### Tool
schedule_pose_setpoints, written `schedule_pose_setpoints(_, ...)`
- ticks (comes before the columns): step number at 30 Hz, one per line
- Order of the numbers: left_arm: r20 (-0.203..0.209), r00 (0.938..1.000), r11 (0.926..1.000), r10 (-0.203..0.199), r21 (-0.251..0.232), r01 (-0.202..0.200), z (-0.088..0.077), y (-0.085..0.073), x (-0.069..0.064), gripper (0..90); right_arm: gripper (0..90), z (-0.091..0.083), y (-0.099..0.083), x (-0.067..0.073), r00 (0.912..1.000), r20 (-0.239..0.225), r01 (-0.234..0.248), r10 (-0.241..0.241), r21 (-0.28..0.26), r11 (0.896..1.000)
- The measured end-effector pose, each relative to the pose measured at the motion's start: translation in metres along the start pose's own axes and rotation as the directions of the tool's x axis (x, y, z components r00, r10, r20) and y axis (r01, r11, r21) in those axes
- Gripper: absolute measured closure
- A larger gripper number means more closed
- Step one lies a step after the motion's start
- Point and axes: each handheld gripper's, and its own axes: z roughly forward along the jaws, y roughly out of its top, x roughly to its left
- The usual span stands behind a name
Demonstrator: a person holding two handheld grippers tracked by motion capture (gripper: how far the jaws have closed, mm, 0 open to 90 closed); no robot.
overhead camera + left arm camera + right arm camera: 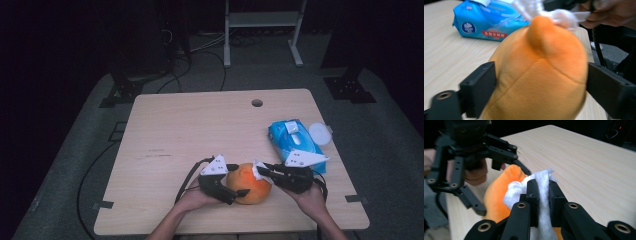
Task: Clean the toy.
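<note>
My left gripper (235, 180) has its jaws spread wide — my right gripper (541, 192) is clamped tight, both hands low and close together.

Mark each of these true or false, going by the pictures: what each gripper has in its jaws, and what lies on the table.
1. The right gripper pinches a white wipe. True.
2. The left gripper has its jaws on either side of the orange plush toy. True.
3. The wipe lies flat on the table, away from the toy. False: it is held against the toy's top.
4. The blue wipes pack sits at the table's left edge. False: it is at the right, beyond the right gripper.
5. A round hole is near the table's far edge. True.
</note>
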Motion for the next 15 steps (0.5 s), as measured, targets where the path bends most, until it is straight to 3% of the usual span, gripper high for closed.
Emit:
schedule_pose_setpoints(1,0.001,1.0,1.0,0.01,-0.001,-0.01,0.001,0.0,-0.002,10.9,80.8,-0.001,-0.001,0.003,0.9999,-0.007,0.01,-0.01,0.001,1.0)
schedule_pose_setpoints(2,0.011,0.9989,0.999,0.045,0.006,-0.045,0.001,0.0,-0.006,17.4,80.7,-0.001,0.002,0.006,0.9995,-0.03,0.014,-0.014,-0.006,1.0)
schedule_pose_setpoints(3,0.011,0.9989,0.999,0.045,0.006,-0.045,0.001,0.0,-0.006,19.9,80.7,-0.001,0.002,0.006,0.9995,-0.03,0.014,-0.014,-0.006,1.0)
schedule_pose_setpoints(4,0.015,0.992,0.9915,0.125,0.034,-0.126,0.002,0.001,-0.015,22.0,80.7,0.002,0.006,0.009,0.998,-0.058,0.022,-0.023,-0.008,1.0)
schedule_pose_setpoints(5,0.015,0.992,0.9915,0.125,0.034,-0.126,0.002,0.001,-0.015,22.8,80.7,0.005,0.008,0.011,0.9972,-0.067,0.031,-0.031,-0.005,1.0)
schedule_pose_setpoints(6,0.025,0.9848,0.9837,0.172,0.049,-0.173,0.003,0.001,-0.019,23.3,80.7,0.007,0.01,0.011,0.9967,-0.075,0.031,-0.03,0.002,1.0)
schedule_pose_setpoints(7,0.026,0.9818,0.9804,0.188,0.055,-0.189,0.002,0.0,-0.021,24.1,80.7,0.01,0.011,0.012,0.9966,-0.075,0.036,-0.035,0.011,0.999)
schedule_pose_setpoints(9,0.023,0.9807,0.9792,0.194,0.056,-0.195,0.002,0.0,-0.021,24.7,80.7,0.013,0.012,0.011,0.9968,-0.072,0.036,-0.034,0.028,0.999)
schedule_pose_setpoints(11,0.016,0.9871,0.9856,0.159,0.056,-0.16,-0.002,-0.001,-0.017,24.8,80.7,0.012,0.008,0.005,0.998,-0.058,0.029,-0.026,0.04,0.999)
schedule_pose_setpoints(15,0.014,0.9893,0.988,0.145,0.052,-0.146,-0.003,-0.002,-0.014,24.7,80.7,-0.001,-0.008,-0.008,0.9992,-0.031,-0.021,0.023,0.049,0.999)
